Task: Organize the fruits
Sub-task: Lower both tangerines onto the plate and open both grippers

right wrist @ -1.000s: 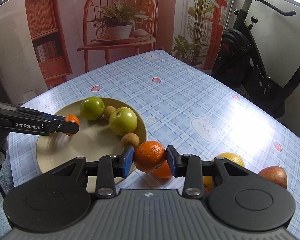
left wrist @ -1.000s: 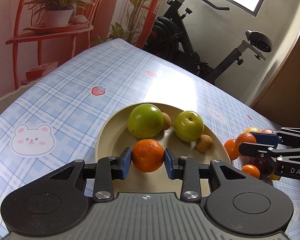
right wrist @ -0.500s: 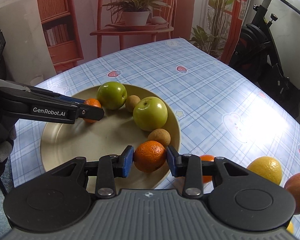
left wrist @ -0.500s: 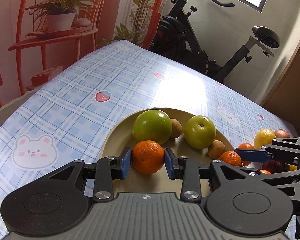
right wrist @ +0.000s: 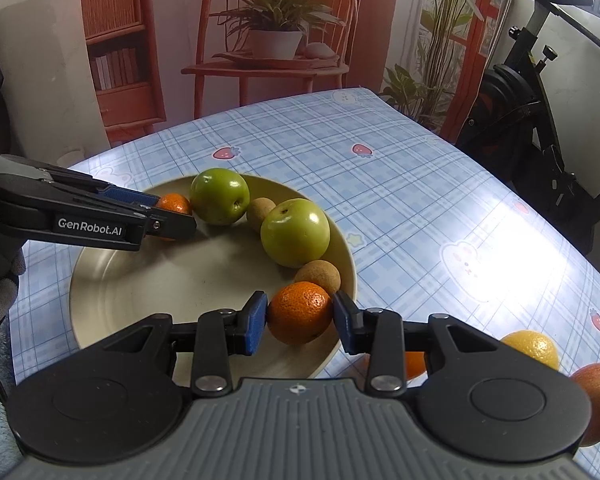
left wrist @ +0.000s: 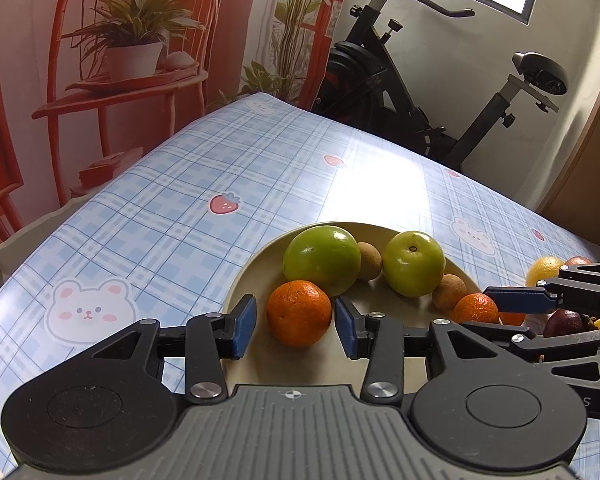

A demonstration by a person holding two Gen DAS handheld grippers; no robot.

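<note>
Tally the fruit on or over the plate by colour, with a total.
Green fruits: 2
Brown fruits: 2
Oranges: 2
Total: 6

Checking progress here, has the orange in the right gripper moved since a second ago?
Yes. The orange was beside the plate over the tablecloth; it now sits inside the plate's near rim by the small brown fruit.
</note>
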